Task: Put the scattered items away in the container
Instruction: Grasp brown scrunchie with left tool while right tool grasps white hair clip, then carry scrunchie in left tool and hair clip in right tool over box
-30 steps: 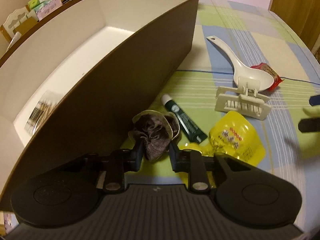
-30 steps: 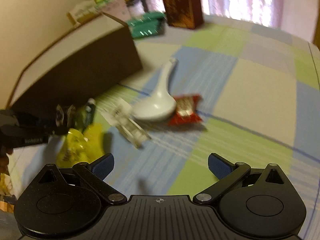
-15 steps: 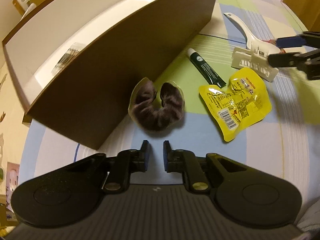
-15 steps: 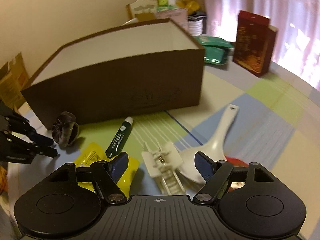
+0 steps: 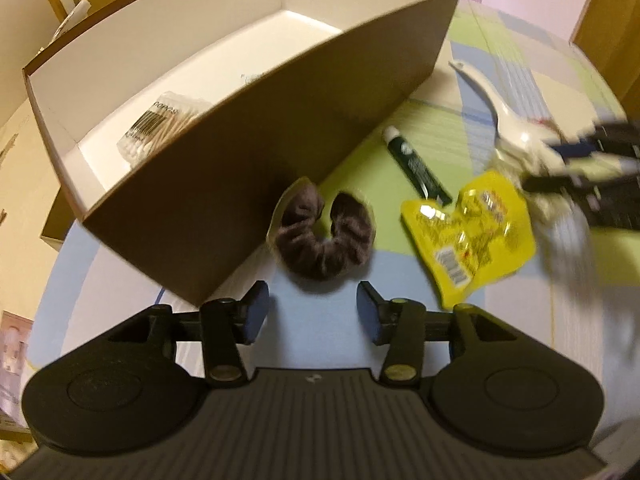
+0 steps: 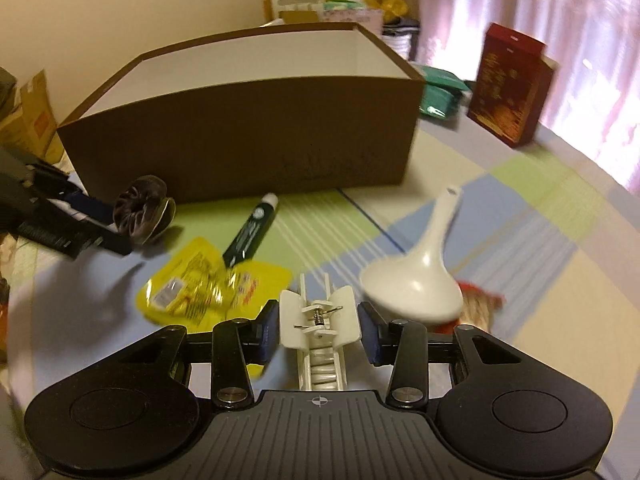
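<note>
With our right gripper [image 6: 319, 326] open around the white hair clip [image 6: 319, 320] lying mid-table, we should close squarely on its hinge, while our left gripper [image 5: 312, 312], open and empty, drops over the brown scrunchie [image 5: 324, 236] beside the box [image 5: 260, 152].

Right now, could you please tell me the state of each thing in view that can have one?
Brown cardboard box: open-topped, a cotton swab pack inside.
Brown velvet scrunchie: on the table beside the box, ungripped.
Dark green tube: capped, lying flat.
Yellow foil pouch: lying flat.
White hair claw clip: between the open right gripper's fingers.
White plastic spoon: bowl down.
Left gripper: open, empty.
</note>
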`<state>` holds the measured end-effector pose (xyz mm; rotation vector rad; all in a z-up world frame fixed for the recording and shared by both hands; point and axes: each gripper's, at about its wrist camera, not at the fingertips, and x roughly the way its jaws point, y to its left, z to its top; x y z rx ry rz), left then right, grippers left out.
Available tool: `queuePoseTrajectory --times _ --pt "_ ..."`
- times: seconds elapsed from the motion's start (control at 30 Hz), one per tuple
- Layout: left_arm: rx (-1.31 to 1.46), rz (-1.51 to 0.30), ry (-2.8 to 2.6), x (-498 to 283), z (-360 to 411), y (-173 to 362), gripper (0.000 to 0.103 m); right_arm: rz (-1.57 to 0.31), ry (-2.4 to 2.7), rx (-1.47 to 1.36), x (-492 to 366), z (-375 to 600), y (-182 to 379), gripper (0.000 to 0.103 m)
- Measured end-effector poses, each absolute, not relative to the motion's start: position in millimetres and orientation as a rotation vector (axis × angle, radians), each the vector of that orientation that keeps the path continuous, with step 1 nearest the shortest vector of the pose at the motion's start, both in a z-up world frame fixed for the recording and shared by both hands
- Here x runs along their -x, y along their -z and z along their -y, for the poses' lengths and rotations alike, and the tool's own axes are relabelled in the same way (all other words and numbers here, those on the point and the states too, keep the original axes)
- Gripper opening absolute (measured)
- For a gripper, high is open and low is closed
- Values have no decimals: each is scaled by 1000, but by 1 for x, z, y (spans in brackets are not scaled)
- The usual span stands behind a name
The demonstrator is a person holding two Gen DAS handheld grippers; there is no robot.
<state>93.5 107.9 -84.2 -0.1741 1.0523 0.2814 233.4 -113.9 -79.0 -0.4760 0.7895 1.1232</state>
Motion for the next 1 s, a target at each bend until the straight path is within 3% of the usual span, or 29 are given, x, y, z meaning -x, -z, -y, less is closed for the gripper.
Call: queuePoseTrajectory --times 0.53,0.6,0.63,0.73,0.83,0.9,1.0 --pt "244 -1021 -290 -114 -108 93 49 -900 -981 380 -226 171 77 45" --pt "262 -1014 -304 -109 -110 90 67 -901 -988 380 -227 169 78 45" --pt "269 -1006 -317 -109 -112 89 71 -900 -990 380 -226 168 79 45" --pt "320 -995 -330 -113 -116 88 70 -903 -994 382 -225 166 81 45" --pt "313 -985 -346 -123 -112 89 61 -903 -997 381 -223 165 81 45" --pt "325 -994 -360 -127 -113 93 44 -905 -997 382 -222 166 82 45" --pt "346 -1011 -388 -127 -118 97 30 -907 -997 384 -220 167 83 45"
